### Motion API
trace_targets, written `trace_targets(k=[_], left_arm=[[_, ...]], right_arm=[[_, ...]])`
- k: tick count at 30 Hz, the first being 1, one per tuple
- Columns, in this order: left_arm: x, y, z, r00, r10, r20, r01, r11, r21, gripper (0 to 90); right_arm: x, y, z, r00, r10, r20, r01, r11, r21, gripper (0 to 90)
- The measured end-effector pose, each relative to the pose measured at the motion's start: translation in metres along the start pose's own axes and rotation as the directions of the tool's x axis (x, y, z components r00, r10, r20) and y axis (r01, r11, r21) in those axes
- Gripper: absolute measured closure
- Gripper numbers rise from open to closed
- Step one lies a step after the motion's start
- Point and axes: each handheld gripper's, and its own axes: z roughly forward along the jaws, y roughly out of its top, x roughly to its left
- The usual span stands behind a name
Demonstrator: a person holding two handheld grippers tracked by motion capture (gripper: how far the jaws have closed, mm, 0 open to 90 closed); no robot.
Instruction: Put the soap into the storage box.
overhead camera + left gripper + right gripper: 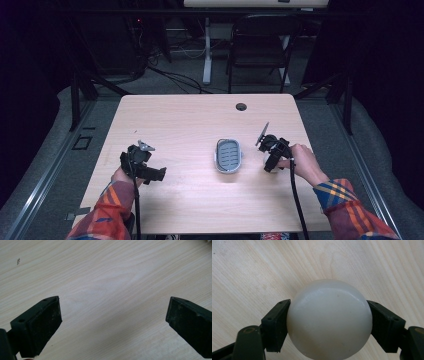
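Observation:
My right gripper [270, 161] hangs low over the table's right side, pointing down. In the right gripper view it [328, 302] is shut on a smooth white rounded object [329, 320], with a jaw pressed against each side. A grey oval dish with a blue ribbed insert [217, 156] lies just left of it, near the table's middle, with nothing in it. My left gripper [156, 173] sits at the front left, pointing toward the dish. Its jaws [113, 305] stand wide open over bare wood.
The light wooden table [190, 120] has a round cable hole [241, 106] near its far edge. A black folding chair [262, 40] and a white desk leg [207, 50] stand beyond the table. Plaid sleeves [350, 205] come in from the bottom.

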Motion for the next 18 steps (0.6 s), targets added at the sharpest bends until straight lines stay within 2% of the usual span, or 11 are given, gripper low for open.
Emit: trace_targets(k=[1, 5, 14, 18], left_arm=[[0.000, 0.000, 0.000, 1.0000, 0.000, 0.000, 0.000, 1.0000, 0.000, 0.2], [0.000, 0.000, 0.000, 1.0000, -0.001, -0.001, 0.001, 1.0000, 0.001, 0.2], [0.000, 0.000, 0.000, 1.0000, 0.002, 0.003, -0.002, 1.0000, 0.004, 0.2], [0.000, 0.000, 0.000, 1.0000, 0.002, 0.006, -0.002, 1.0000, 0.000, 0.2]], right_arm=[[0.001, 0.000, 0.001, 0.9998, 0.019, -0.006, -0.020, 1.000, -0.024, 24.0], [0.001, 0.005, -0.002, 0.9999, -0.010, 0.001, 0.010, 1.000, 0.004, 24.0], [0.002, 0.016, -0.006, 0.9999, -0.006, -0.012, 0.005, 0.999, -0.038, 24.0], [0.004, 0.023, -0.010, 0.9997, -0.023, -0.010, 0.022, 0.999, -0.031, 24.0]])
